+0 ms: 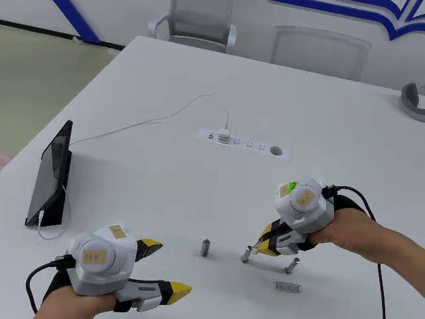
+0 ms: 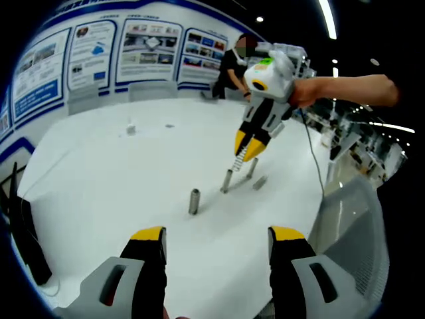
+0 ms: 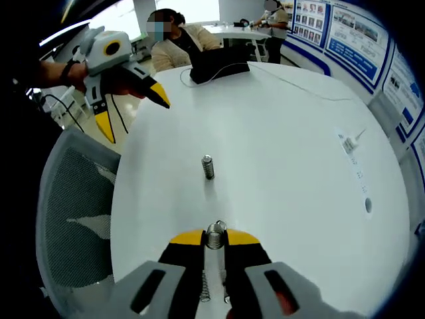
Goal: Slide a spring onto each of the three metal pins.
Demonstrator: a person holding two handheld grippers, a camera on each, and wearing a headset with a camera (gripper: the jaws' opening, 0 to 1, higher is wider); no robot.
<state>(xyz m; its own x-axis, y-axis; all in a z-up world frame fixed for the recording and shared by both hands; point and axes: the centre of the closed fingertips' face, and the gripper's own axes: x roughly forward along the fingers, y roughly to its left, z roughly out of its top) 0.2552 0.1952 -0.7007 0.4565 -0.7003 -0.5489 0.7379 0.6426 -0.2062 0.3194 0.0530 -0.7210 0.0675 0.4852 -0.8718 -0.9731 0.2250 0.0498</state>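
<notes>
My right gripper (image 1: 263, 248) is shut on a spring (image 1: 256, 246), holding it slanted at the top of a leaning metal pin (image 1: 246, 254). In the right gripper view that spring (image 3: 214, 235) sits pinched between the yellow tips (image 3: 214, 238). To the left, a second pin (image 1: 205, 247) stands upright wearing a spring (image 3: 208, 167). A bare third pin (image 1: 291, 266) stands to the right, with a loose spring (image 1: 288, 286) lying in front of it. My left gripper (image 1: 165, 268) is open and holds nothing, near the table's front edge, well short of the sprung pin (image 2: 193, 201).
A tablet on a stand (image 1: 50, 174) sits at the left edge, with a cable running to a power strip (image 1: 242, 143) mid-table. Grey chairs (image 1: 199, 23) stand at the far side. Headphones (image 1: 412, 101) lie at the far right.
</notes>
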